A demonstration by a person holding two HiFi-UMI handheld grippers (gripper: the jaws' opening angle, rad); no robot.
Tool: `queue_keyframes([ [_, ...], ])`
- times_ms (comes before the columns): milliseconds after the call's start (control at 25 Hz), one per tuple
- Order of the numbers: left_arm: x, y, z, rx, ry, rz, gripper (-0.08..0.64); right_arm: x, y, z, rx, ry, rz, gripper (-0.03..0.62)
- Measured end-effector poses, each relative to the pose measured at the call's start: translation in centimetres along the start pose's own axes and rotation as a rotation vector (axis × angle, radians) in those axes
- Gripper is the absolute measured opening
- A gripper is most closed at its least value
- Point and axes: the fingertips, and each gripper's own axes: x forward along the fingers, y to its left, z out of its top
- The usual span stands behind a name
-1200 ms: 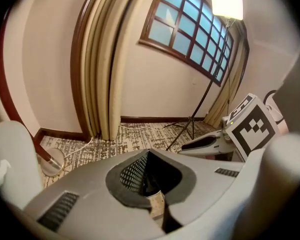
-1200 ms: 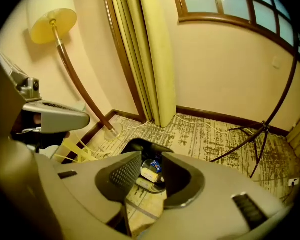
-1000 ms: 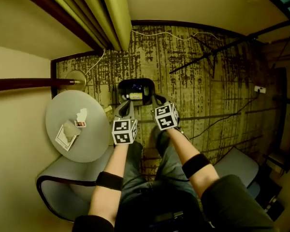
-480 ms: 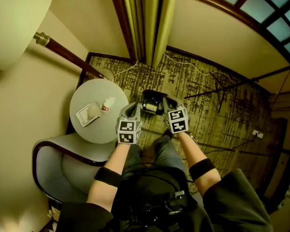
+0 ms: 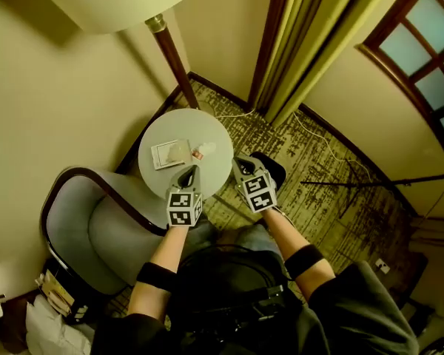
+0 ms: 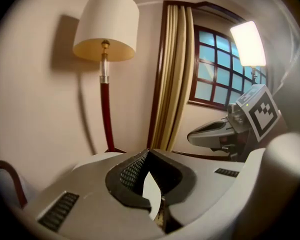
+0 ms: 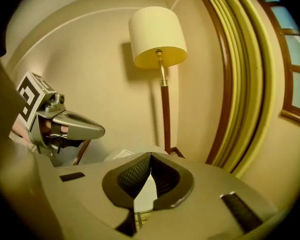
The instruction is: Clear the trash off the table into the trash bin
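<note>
While holding left gripper [image 5: 190,171] and right gripper [image 5: 240,164] closed and empty at near edge of table [image 5: 207,128], likely best to reach ahead with the left, nearer to scrap [image 5: 203,151] and paper [image 5: 170,154] mid-table, bin [image 5: 275,170] off right.

You work with two grippers, the left gripper [image 5: 190,173] and the right gripper [image 5: 242,163], each carrying one marker cube. One round table [image 5: 200,124] stands before you, and on it you can count three bits of trash: one flat square piece [image 5: 170,154], one small red-and-white piece [image 5: 197,154] and one white crumpled scrap [image 5: 208,149]. Around you are one trash bin [image 5: 274,170], one armchair [image 5: 89,229], one floor lamp [image 5: 170,54] and one window [image 5: 422,58].
</note>
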Motion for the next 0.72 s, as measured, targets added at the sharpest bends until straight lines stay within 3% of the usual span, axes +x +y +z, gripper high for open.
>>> queue_keyframes([
  [320, -5.6, 7.9, -1.5, -0.08, -0.032, 0.129, 0.002, 3.6, 9.3, 2.2, -0.093, 0.005, 0.144, 0.002],
  [720, -6.1, 8.7, -3.5, -0.097, -0.022, 0.132, 0.002, 5.9, 10.1, 0.6, -0.113, 0.072, 0.149, 0.002],
])
